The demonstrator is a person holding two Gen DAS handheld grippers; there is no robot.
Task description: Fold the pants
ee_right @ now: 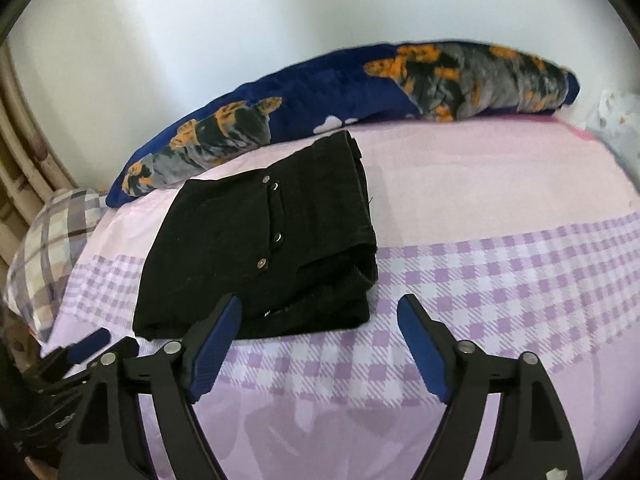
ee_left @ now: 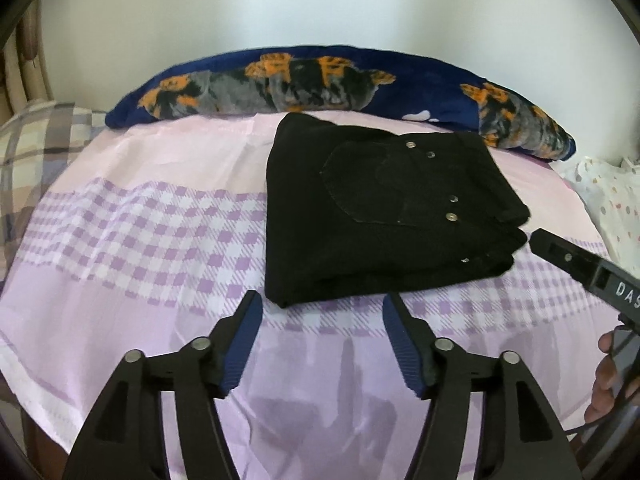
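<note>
The black pants point(ee_left: 384, 208) lie folded into a thick rectangle on the pink and purple checked bed sheet point(ee_left: 152, 232), with metal buttons and a back pocket facing up. They also show in the right wrist view point(ee_right: 256, 248). My left gripper point(ee_left: 322, 308) is open and empty, just in front of the pants' near edge. My right gripper point(ee_right: 320, 312) is open and empty, at the pants' near right corner. The right gripper's finger shows in the left wrist view point(ee_left: 560, 256), beside the pants' right edge. The left gripper's blue pad shows in the right wrist view point(ee_right: 88, 340).
A dark blue blanket with orange and grey print point(ee_left: 280, 80) lies along the wall behind the pants. A plaid pillow point(ee_left: 36, 140) sits at the left. A white dotted cloth point(ee_left: 612, 196) lies at the right. A rattan frame point(ee_right: 20, 152) stands at the far left.
</note>
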